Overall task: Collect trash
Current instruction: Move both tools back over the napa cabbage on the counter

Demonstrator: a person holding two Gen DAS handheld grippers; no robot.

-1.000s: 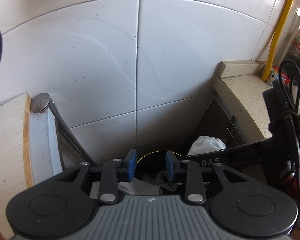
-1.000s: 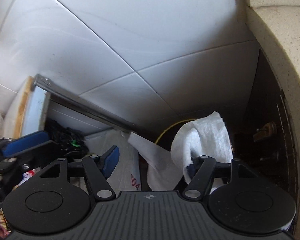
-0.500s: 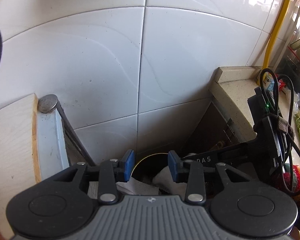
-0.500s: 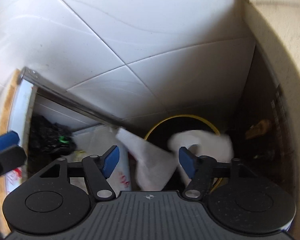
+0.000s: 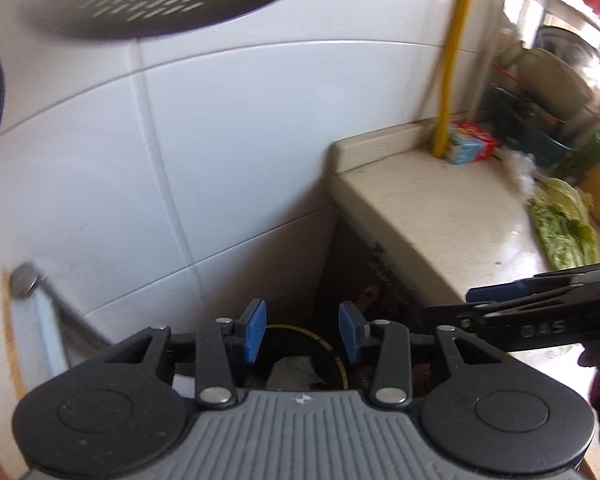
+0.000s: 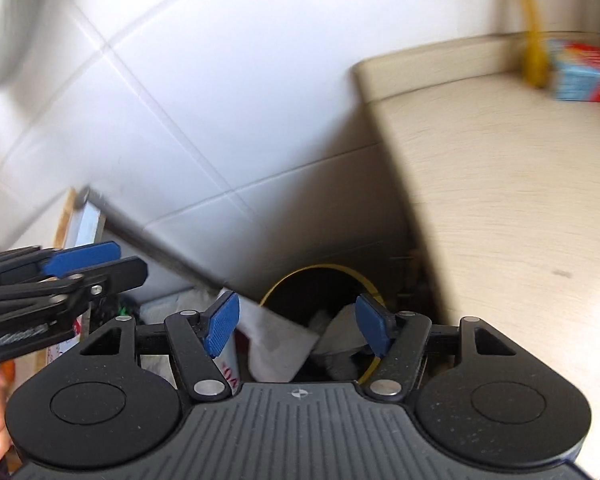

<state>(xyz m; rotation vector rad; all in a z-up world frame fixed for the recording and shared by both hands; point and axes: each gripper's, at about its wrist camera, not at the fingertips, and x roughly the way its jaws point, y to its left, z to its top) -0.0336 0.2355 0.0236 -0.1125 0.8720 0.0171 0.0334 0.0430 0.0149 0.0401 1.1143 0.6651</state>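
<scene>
- While the left gripper has just been opening, its fingers grip nothing.
- White tissue lies in the yellow-rimmed bin, below the right gripper, whose fingers stand wide and empty.

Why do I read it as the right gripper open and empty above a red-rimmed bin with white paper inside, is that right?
Almost. The bin has a yellow rim, not a red one; the right wrist view shows it clearly. The rest holds: the right gripper is open with nothing between its jaws, and white paper lies inside the bin below it.
</scene>
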